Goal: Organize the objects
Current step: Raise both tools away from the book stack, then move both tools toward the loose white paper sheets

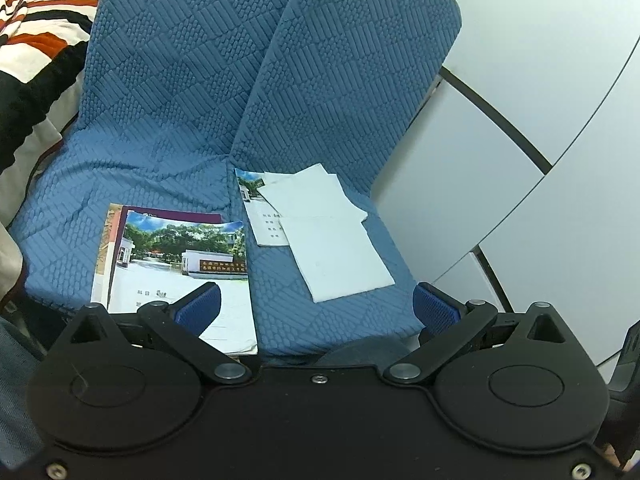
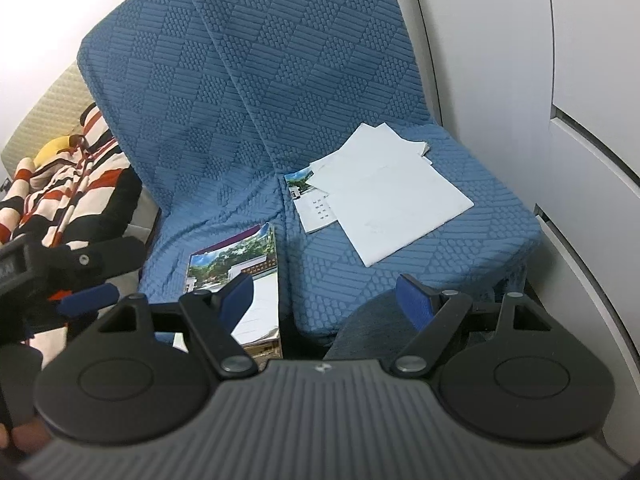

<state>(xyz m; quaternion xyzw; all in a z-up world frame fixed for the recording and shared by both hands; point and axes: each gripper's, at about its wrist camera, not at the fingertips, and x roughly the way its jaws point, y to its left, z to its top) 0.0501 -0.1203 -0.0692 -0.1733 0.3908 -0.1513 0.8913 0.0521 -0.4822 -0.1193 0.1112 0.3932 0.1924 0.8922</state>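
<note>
In the left wrist view, a blue quilted fabric sofa [image 1: 180,128] is standing against pale grey wall panels [image 1: 540,80]. A photo-covered booklet stack [image 1: 176,276] and loose white paper sheets [image 1: 332,236] are lying on its seat. The left gripper [image 1: 316,306] is hovering spread wide, grasping nothing.

In the right wrist view, the right gripper [image 2: 324,300] is likewise gaping empty above the seat edge, with the sheets ahead and a striped garment [image 2: 68,184] lying left.

Two seat cushions in blue quilted covers [image 1: 192,92] stand side by side, their backs rising behind. To their left lies a striped cloth [image 2: 76,184] in white, orange and black, with something yellow [image 2: 54,148] behind it. White cabinet panels [image 1: 540,128] stand at the right.
</note>
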